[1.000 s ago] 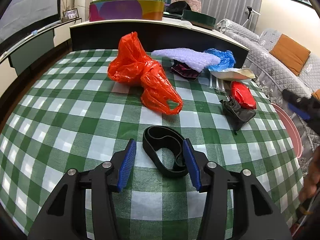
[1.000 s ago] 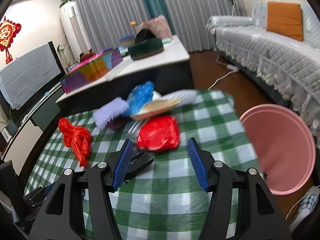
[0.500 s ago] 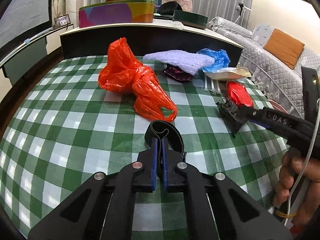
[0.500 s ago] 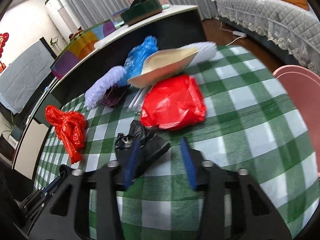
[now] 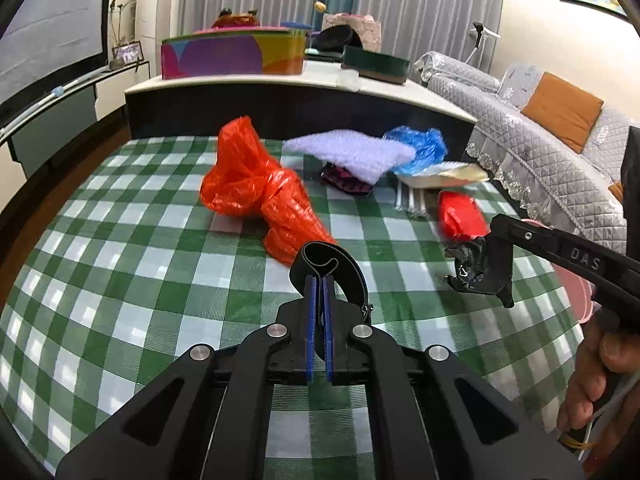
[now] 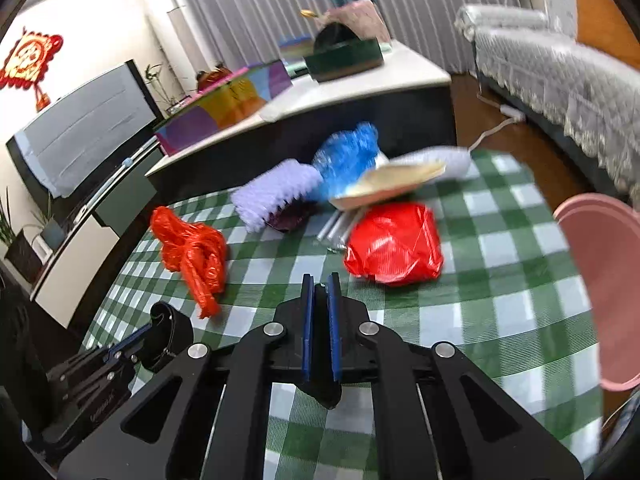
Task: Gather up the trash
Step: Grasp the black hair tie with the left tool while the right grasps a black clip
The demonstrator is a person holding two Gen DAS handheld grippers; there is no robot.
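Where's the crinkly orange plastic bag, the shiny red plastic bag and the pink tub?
Crinkly orange plastic bag (image 5: 256,184): left wrist view, its bunched middle.
Shiny red plastic bag (image 6: 394,244): right wrist view, centre of its top.
Pink tub (image 6: 604,276): right wrist view, its inner wall.

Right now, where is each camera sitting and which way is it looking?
Left wrist: sits on the left gripper, looks across the checked table toward the curtains; person's right hand shows.
Right wrist: sits on the right gripper, looks across the table toward the TV wall; left gripper shows.
Shared: orange bag, red bag, black band.
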